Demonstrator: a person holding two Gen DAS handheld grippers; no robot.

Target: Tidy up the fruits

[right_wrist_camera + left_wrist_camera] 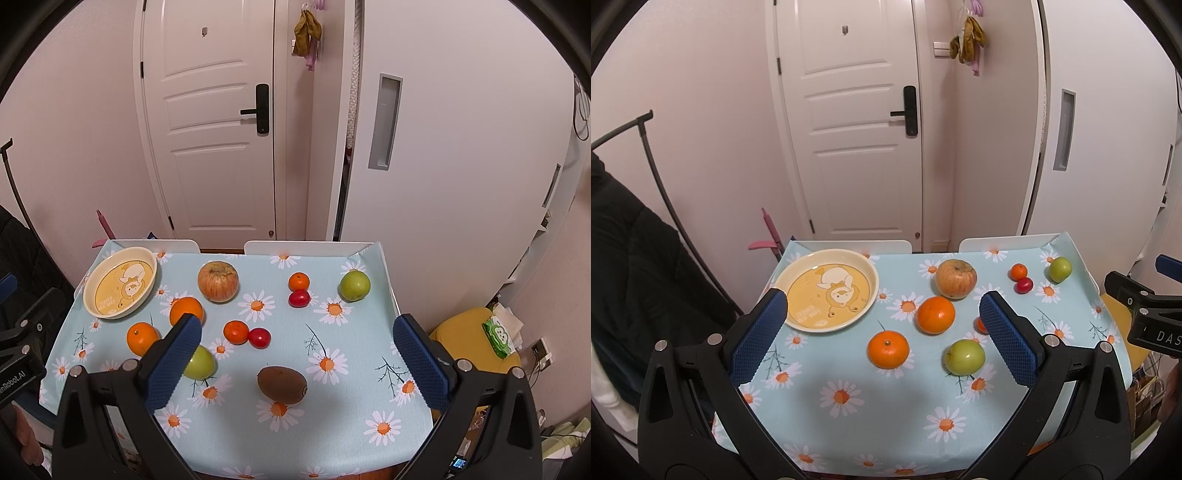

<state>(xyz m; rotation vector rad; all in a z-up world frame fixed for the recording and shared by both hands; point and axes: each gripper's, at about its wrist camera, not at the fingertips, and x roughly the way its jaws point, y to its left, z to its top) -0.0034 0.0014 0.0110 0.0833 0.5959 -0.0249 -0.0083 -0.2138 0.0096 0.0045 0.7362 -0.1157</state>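
A yellow duck plate (831,288) (122,282) stands empty at the table's far left. Loose on the daisy cloth lie an apple (956,277) (218,280), two oranges (935,314) (888,349), a near green apple (964,356) (201,363), a far green apple (354,285), small tangerines (298,281) (235,331), red fruits (299,298) (259,337) and a kiwi (282,384). My left gripper (882,317) is open above the near left part. My right gripper (297,345) is open above the near middle, over the kiwi.
The table (332,424) has white raised edges at the back. Beyond it are a white door (857,129) and a sliding door (443,147). A dark coat (635,277) hangs on the left; a yellow stool (469,339) holding wipes stands on the right.
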